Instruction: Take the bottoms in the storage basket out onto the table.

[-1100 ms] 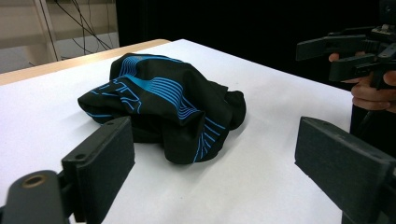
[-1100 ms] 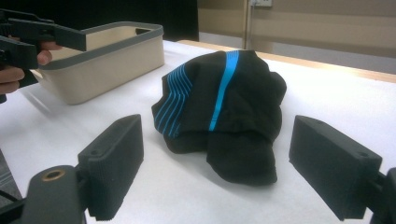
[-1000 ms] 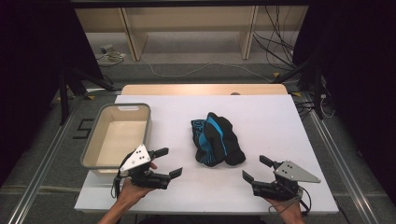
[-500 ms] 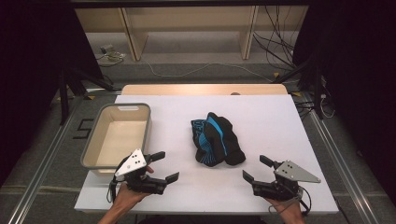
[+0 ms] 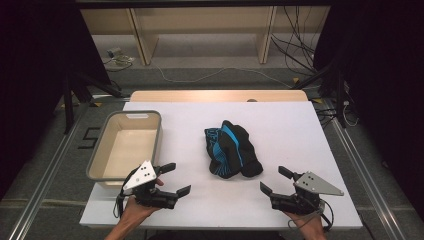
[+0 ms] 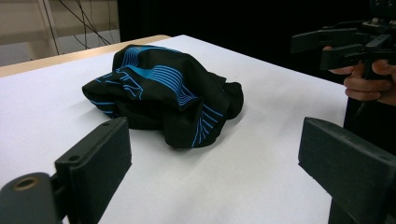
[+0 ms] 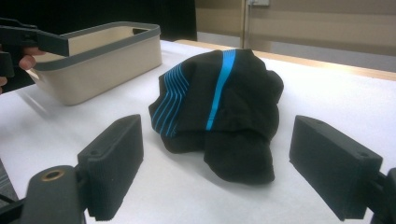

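At the far left of the white bench (image 5: pixel 300 130) stands a beige bin (image 5: pixel 97 165) with a grey rim, its long side running away from the person. Just beside its near right corner the left hand-held gripper (image 5: pixel 176 179) rests at the near edge, gripped by the person's left hand (image 5: pixel 134 209), a grey three-cornered plate on top. Its two black jaws are spread wide with nothing between them, and they aim to the right and a little away across the bench.

Near the middle of the bench lies the crumpled black garment (image 5: pixel 231 150) with bright blue stripes (a loose heap, not folded flat). It sits apart from the bin, to the bin's right, and touches neither gripper. In the left gripper view the garment (image 6: pixel 163 95) lies ahead of the parted jaws and toward the left one, with bare white bench between.

At the right, the right hand-held gripper (image 5: pixel 272 181) rests near the front edge, held in the right hand (image 5: pixel 307 225). Its jaws also stand spread and empty, pointing left and slightly away toward the heap. In the right gripper view the garment (image 7: pixel 224 107) lies straight ahead between the lines of the two jaws, close but clear of them, with the bin (image 7: pixel 100 70) farther off at the left.
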Demonstrator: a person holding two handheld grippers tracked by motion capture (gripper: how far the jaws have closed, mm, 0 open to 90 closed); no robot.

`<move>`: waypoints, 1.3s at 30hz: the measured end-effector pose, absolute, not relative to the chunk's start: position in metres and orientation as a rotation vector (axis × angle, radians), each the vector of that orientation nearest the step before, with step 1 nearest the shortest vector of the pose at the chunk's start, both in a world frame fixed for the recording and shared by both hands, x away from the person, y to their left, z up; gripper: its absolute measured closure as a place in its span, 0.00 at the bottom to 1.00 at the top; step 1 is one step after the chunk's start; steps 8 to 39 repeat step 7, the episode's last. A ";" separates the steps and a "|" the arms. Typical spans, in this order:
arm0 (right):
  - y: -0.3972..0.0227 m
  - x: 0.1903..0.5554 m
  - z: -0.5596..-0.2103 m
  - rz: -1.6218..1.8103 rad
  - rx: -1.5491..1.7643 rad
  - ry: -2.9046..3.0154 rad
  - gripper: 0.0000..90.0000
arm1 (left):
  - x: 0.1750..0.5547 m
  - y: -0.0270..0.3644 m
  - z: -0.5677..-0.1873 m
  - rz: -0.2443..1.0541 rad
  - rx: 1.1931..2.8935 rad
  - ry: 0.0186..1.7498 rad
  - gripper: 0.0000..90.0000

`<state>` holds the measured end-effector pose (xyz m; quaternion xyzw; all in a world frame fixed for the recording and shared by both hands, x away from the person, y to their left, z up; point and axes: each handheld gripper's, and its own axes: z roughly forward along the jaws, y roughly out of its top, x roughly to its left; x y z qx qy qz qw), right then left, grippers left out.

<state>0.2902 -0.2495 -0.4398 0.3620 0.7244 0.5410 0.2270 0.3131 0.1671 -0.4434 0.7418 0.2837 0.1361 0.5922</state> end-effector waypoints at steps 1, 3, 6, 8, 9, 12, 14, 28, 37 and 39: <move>-0.249 0.290 -0.440 1.491 0.997 1.996 0.20 | 0.313 0.167 -0.443 0.316 1.725 0.659 0.10; -0.250 0.290 -0.440 1.492 0.998 1.996 0.20 | 0.313 0.167 -0.443 0.317 1.725 0.659 0.10; -0.250 0.290 -0.440 1.493 0.997 1.996 0.20 | 0.313 0.168 -0.443 0.316 1.721 0.659 0.10; -0.250 0.291 -0.440 1.493 0.997 1.996 0.20 | 0.313 0.168 -0.443 0.316 1.720 0.659 0.10; -0.250 0.291 -0.440 1.493 0.997 1.996 0.20 | 0.313 0.168 -0.443 0.316 1.720 0.659 0.10; -0.250 0.291 -0.440 1.493 0.997 1.996 0.20 | 0.313 0.168 -0.443 0.316 1.720 0.659 0.10; -0.250 0.291 -0.440 1.493 0.997 1.996 0.20 | 0.313 0.168 -0.443 0.316 1.720 0.659 0.10; -0.250 0.291 -0.440 1.493 0.997 1.996 0.20 | 0.313 0.168 -0.443 0.316 1.720 0.659 0.10; -0.250 0.291 -0.440 1.493 0.997 1.996 0.20 | 0.313 0.168 -0.443 0.316 1.720 0.659 0.10; -0.250 0.291 -0.440 1.493 0.997 1.996 0.20 | 0.313 0.168 -0.443 0.316 1.720 0.659 0.10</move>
